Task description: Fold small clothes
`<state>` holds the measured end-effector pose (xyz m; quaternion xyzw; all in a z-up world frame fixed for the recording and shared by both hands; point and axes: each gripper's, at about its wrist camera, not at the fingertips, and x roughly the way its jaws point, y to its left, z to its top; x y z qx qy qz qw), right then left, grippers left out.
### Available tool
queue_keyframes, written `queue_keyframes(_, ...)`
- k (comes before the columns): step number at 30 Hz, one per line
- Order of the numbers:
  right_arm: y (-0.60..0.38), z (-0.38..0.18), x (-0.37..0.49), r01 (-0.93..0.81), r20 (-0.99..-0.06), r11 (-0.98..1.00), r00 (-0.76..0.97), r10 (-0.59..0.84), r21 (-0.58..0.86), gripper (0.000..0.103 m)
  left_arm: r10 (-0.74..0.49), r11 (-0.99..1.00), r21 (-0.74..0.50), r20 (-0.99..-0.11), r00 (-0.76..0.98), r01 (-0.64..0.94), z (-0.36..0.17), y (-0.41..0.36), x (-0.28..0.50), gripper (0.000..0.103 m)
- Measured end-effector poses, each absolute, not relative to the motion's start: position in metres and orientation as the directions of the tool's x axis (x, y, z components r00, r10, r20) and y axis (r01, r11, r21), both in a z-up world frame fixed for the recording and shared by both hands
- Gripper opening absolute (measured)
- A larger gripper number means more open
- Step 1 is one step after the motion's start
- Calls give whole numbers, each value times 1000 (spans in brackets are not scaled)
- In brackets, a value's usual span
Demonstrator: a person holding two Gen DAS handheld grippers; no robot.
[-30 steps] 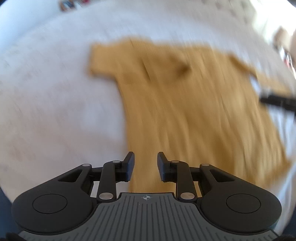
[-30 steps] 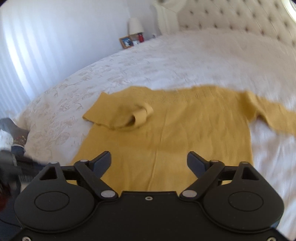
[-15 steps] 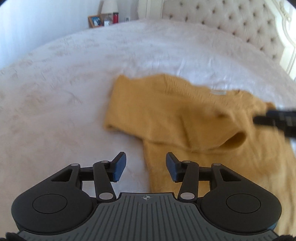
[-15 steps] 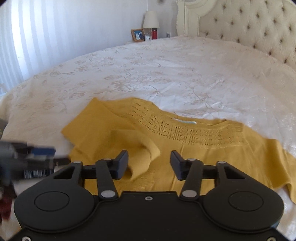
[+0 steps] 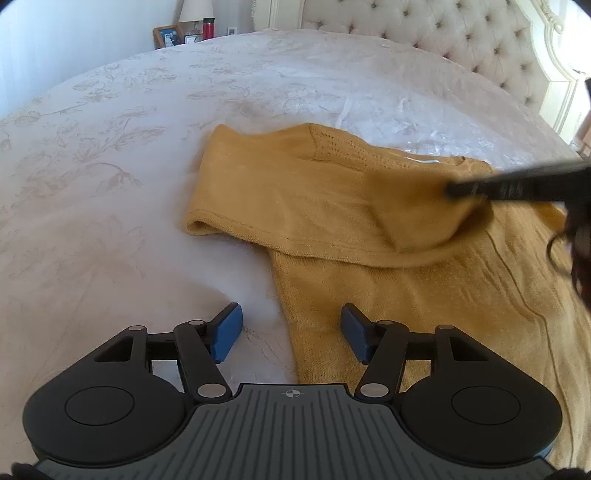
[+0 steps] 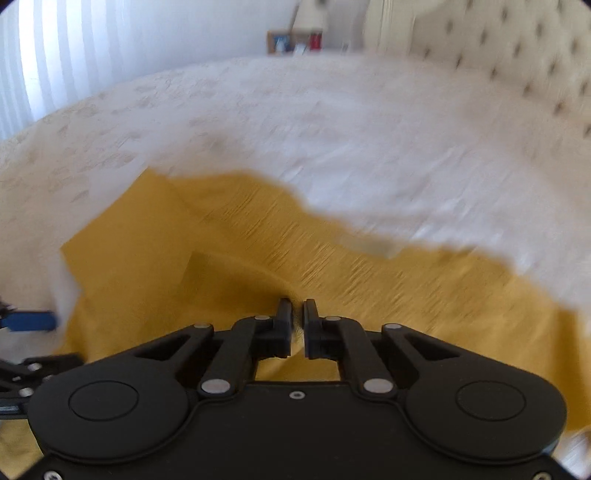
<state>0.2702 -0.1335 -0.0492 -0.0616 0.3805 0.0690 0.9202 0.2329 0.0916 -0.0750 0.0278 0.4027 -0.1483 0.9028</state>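
Observation:
A mustard-yellow knit sweater [image 5: 388, 236] lies on the white bedspread [image 5: 110, 184], its left sleeve [image 5: 295, 210] folded across the chest. My left gripper [image 5: 290, 332] is open and empty, low over the sweater's left side edge. In the left wrist view my right gripper [image 5: 454, 190] reaches in from the right onto the folded sleeve's cuff. In the blurred right wrist view the right gripper [image 6: 297, 317] is nearly shut, with the yellow sleeve fabric [image 6: 236, 280] at its tips. The sweater [image 6: 369, 288] fills that view's middle.
A tufted cream headboard [image 5: 461, 48] stands at the back right. A nightstand with a lamp, a framed photo [image 5: 168, 37] and a red bottle [image 5: 208, 27] sits at the back left. White curtains [image 6: 55, 55] hang on the left.
The right gripper has closed from half open onto the folded sleeve end and moved lower. The left gripper has opened wider and come nearer the sweater's side edge.

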Motion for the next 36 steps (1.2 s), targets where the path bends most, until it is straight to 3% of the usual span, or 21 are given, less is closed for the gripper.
queue_keyframes(6, -183, -50, 279, 4, -711, 997, 701, -58, -77, 12, -254, 957, -96, -734, 630, 274, -77, 91, 234, 59)
queue_keyframes(8, -189, -52, 276, 41, -719, 996, 690, -87, -82, 22, -260, 957, -107, -733, 629, 271, -76, 93, 236, 59)
queue_keyframes(12, -179, -39, 265, 20, -684, 998, 727, -58, -64, 24, -263, 958, -119, -732, 629, 262, -77, 94, 237, 59)
queue_keyframes(16, -137, -36, 272, -110, -659, 987, 752, 2, -121, 56, -262, 958, -117, -728, 634, 263, -78, 92, 235, 61)
queue_keyframes(17, -126, -38, 276, -141, -661, 981, 751, 17, -136, 57, -264, 957, -117, -727, 634, 264, -78, 92, 235, 61)
queue_keyframes(24, -77, -77, 314, -222, -725, 953, 688, 4, -206, 55, -283, 953, -137, -722, 632, 270, -78, 96, 236, 61)
queue_keyframes(25, -77, -82, 319, -225, -737, 952, 676, -3, -209, 51, -284, 953, -137, -722, 631, 272, -78, 96, 236, 62)
queue_keyframes(26, -78, -86, 318, -227, -743, 952, 670, -1, -206, 23, -285, 952, -136, -721, 631, 274, -78, 96, 237, 62)
queue_keyframes(27, -81, -86, 318, -223, -743, 955, 669, 3, -197, 7, -285, 952, -134, -721, 631, 276, -78, 96, 236, 62)
queue_keyframes(33, -140, -48, 270, -60, -663, 993, 748, -24, -104, 9, -290, 950, -139, -720, 631, 279, -78, 96, 237, 62)
queue_keyframes(36, -185, -45, 242, 33, -692, 999, 720, -45, -31, 10, -289, 951, -138, -720, 631, 278, -77, 95, 236, 62)
